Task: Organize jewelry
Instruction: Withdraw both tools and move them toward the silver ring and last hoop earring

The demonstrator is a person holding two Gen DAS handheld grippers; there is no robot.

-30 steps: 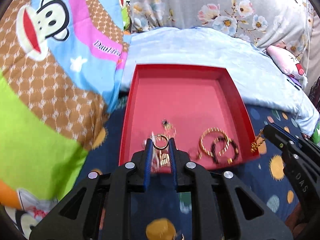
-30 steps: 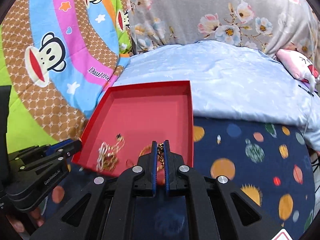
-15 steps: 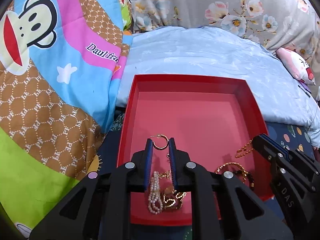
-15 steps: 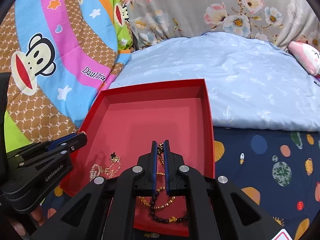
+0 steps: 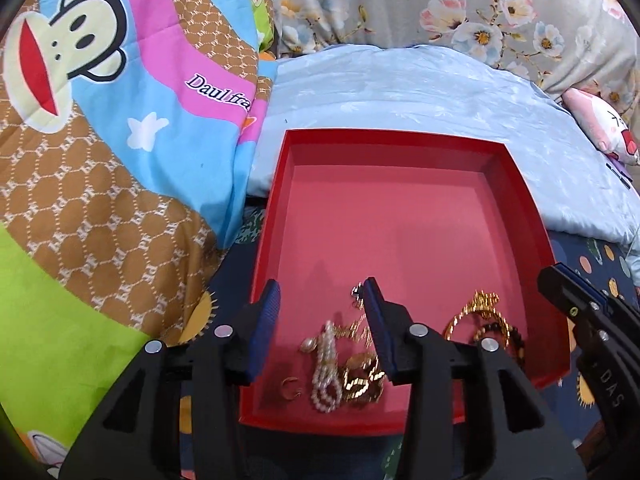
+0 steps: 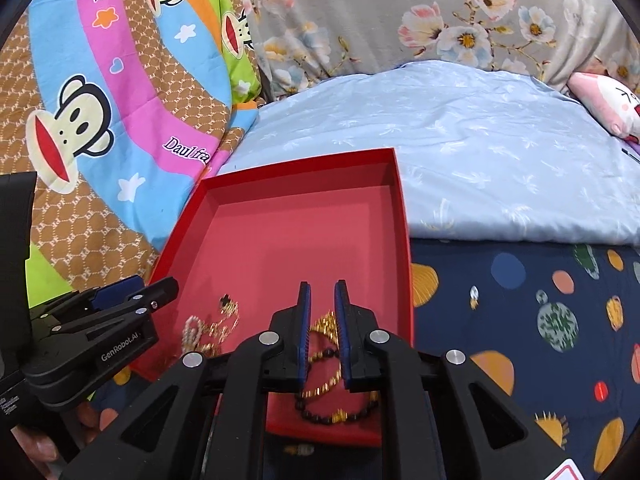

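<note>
Hovering over the near end of the red tray (image 5: 400, 138), both tools have just been letting go: the left gripper (image 5: 320, 312) now stands open with nothing pinched, the small gold hoop (image 5: 291, 387) lying beside the pearl strand (image 5: 326, 376). The right gripper (image 6: 322, 320) has parted slightly, its gold chain (image 6: 326, 326) loose between the blue pads above the dark bead bracelet (image 6: 340, 416), seemingly so each piece settles inside the tray's near wall.
</note>
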